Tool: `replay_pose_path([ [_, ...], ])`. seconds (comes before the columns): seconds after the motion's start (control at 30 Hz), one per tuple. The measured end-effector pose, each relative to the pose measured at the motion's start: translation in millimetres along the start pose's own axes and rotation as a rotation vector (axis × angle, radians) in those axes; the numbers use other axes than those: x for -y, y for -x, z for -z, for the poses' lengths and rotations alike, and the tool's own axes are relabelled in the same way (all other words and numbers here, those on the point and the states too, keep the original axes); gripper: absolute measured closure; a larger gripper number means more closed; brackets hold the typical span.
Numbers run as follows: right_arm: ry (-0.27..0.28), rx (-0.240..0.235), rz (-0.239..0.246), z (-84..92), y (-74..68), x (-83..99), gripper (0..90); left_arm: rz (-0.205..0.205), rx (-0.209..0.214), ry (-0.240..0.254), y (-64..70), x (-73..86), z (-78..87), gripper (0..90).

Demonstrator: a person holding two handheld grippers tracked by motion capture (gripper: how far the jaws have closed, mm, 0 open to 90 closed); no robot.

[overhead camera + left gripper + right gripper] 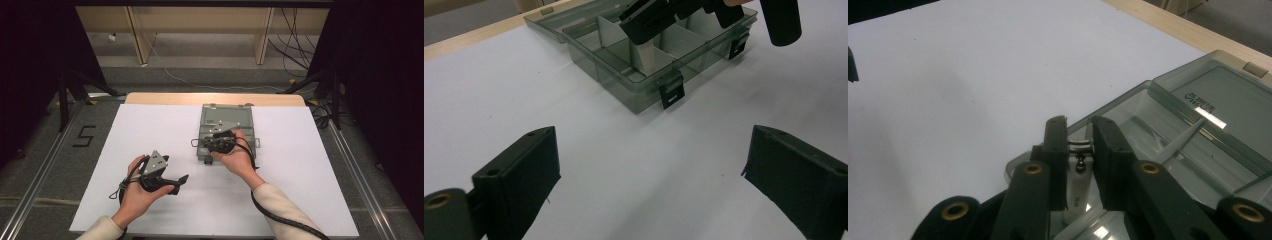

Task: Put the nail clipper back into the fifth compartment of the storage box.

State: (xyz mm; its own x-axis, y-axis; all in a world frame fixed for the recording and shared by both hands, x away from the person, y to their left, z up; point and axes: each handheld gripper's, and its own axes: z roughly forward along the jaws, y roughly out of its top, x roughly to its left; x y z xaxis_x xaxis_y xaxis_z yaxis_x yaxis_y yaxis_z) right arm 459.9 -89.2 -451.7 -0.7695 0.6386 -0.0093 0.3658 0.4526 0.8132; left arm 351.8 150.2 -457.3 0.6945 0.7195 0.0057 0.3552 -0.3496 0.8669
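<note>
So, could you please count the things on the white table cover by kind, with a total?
Transparent grey plastic compartment box with open lid: 1
Small white nail clipper with metal lever, held between the right gripper's jaws: 1
Black two-jaw grippers: 2, left gripper, right gripper
Total: 4
</note>
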Motion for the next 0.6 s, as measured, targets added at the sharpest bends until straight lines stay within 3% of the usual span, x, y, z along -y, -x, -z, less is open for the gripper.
replay_pose_path([
  [0.4,-0.001,0.003,-0.006,-5.7,1.2,-0.2,77.5,0.006,-0.003,0.001,-0.1,0.2,0.1,6.3],
  [0.6,0.000,0.006,-0.020,-11.4,0.4,0.5,77.3,-0.010,-0.004,-0.013,-1.6,0.5,1.1,6.4],
])
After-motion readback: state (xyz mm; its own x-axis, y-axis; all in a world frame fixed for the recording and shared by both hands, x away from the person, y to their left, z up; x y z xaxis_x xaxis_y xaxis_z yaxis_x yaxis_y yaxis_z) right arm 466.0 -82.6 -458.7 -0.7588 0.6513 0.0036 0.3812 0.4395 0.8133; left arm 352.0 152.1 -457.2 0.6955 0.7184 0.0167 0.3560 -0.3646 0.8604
